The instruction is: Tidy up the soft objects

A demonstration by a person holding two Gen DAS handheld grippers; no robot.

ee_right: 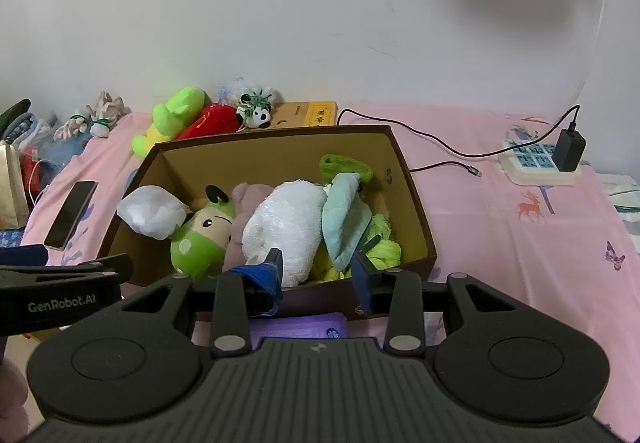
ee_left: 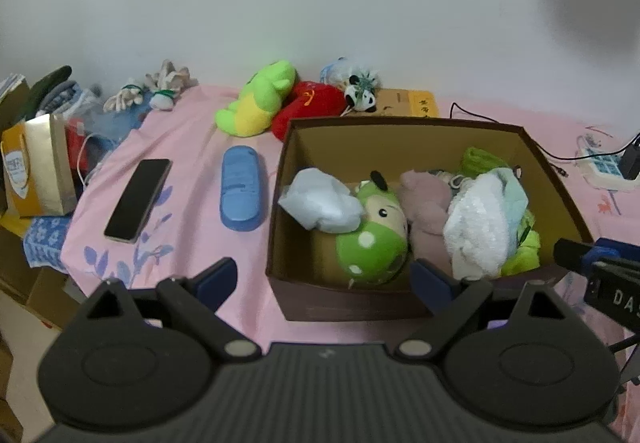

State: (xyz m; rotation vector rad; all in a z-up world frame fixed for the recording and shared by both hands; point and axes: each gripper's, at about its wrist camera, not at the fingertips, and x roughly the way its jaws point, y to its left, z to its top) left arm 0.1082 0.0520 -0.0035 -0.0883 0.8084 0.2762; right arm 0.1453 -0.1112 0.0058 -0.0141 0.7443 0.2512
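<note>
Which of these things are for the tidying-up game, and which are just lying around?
For the tidying:
cardboard box
spotted green plush
white fluffy toy
green dinosaur plush
red plush
panda plush

Just lying around:
phone
blue case
power strip
paper bag

Pink plush (ee_left: 426, 211) half buried under white towel (ee_left: 476, 227), paper bag (ee_left: 36, 167) edge-cropped

**Readable text in your two views**

You can read "GenRobot.AI" in white on the side of your left hand-held gripper (ee_right: 60, 297), seen from the right wrist. From the left wrist, your right hand-held gripper (ee_left: 612, 283) shows only "DAS", cut off at the edge. The yellow box (ee_right: 316, 114) carries characters too small to read.
</note>
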